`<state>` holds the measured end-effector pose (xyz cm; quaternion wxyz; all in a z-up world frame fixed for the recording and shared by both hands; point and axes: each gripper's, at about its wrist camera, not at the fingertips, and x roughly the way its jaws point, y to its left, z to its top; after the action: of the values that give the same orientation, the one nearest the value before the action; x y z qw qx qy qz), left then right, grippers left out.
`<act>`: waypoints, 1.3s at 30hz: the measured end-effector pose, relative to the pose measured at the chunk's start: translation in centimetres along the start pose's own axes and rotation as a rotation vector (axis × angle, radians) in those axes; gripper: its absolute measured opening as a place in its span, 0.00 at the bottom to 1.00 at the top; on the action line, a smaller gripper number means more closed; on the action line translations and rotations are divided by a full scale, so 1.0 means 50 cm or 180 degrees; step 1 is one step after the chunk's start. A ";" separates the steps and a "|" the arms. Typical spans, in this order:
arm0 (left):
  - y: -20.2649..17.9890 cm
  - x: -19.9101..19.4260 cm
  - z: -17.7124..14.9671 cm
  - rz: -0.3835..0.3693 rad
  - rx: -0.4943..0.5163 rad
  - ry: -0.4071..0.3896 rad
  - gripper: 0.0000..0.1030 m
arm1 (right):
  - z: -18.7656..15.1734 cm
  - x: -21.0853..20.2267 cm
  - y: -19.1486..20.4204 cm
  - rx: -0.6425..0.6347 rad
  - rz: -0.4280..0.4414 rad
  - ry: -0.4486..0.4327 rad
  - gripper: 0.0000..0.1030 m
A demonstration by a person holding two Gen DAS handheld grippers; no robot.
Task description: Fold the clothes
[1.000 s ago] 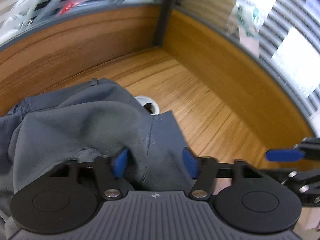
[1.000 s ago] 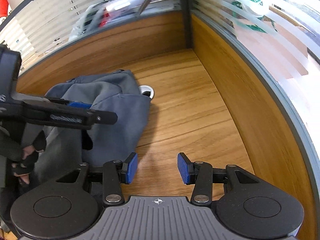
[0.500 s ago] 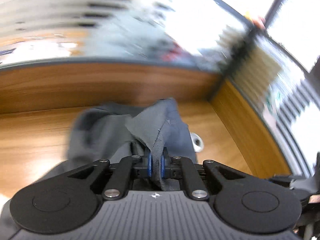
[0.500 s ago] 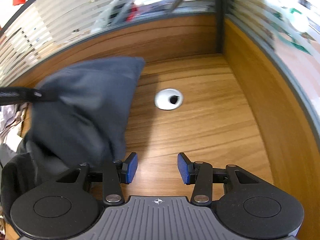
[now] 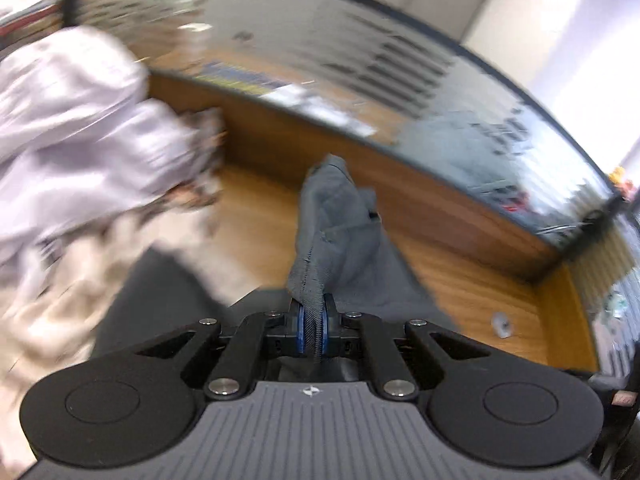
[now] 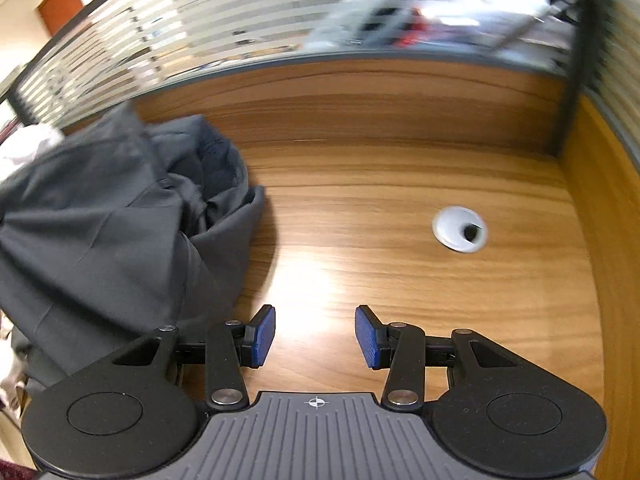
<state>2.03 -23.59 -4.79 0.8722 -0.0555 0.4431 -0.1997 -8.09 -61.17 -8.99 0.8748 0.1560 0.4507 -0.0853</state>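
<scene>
In the left wrist view, the left gripper [image 5: 313, 330] is pressed together on a stitched hem of the grey garment [image 5: 340, 236], which runs up and away from the blue pads in a taut ridge and then spreads down onto the wooden desk [image 5: 256, 232]. A second ago these jaws stood spread over the cloth as it lay bunched on the desk; half a second ago they had already closed on the edge, and since then the camera has swung well round to the left, so a blurred heap of pale clothes [image 5: 80, 148] now fills the left of the frame and the desk's corner has slid far to the right. In the right wrist view, the right gripper [image 6: 315, 336] hangs spread and empty over bare desk, its pads holding nothing. The garment lies crumpled in a dark mound at the left, well clear of the white cable port [image 6: 460, 229], which it touched a second ago; half a second ago it was hanging in the air. Judging from this, the cloth is being dragged leftward by one edge to be laid out, and it is not folded now: it sits rumpled, with no flat panel or crease showing. A second grip from the empty gripper looks likely to be needed to stretch it flat.
</scene>
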 end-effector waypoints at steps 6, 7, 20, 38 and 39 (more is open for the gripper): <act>0.113 -0.049 -0.105 0.0265 -0.0441 0.0128 0.10 | 0.014 0.010 0.077 -0.0335 0.0215 0.0061 0.45; 0.125 -0.054 -0.120 0.0280 -0.0515 0.0131 0.13 | 0.015 0.012 0.092 -0.0393 0.0267 0.0073 0.46; 0.189 -0.128 -0.177 0.0662 -0.0772 -0.0110 0.53 | -0.032 0.058 0.302 -0.1143 0.1144 0.0329 0.88; 0.280 -0.200 -0.238 0.1190 -0.1144 -0.0186 0.53 | -0.072 0.273 0.420 -0.1236 0.0643 0.0350 0.41; 0.282 -0.202 -0.242 0.1210 -0.1153 -0.0193 0.53 | -0.070 0.271 0.410 -0.1263 0.0700 0.0355 0.34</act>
<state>-8.70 -5.73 -8.31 0.8827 -0.1325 0.4478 0.0522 3.03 -40.87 -17.94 0.8661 0.0336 0.4866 0.1097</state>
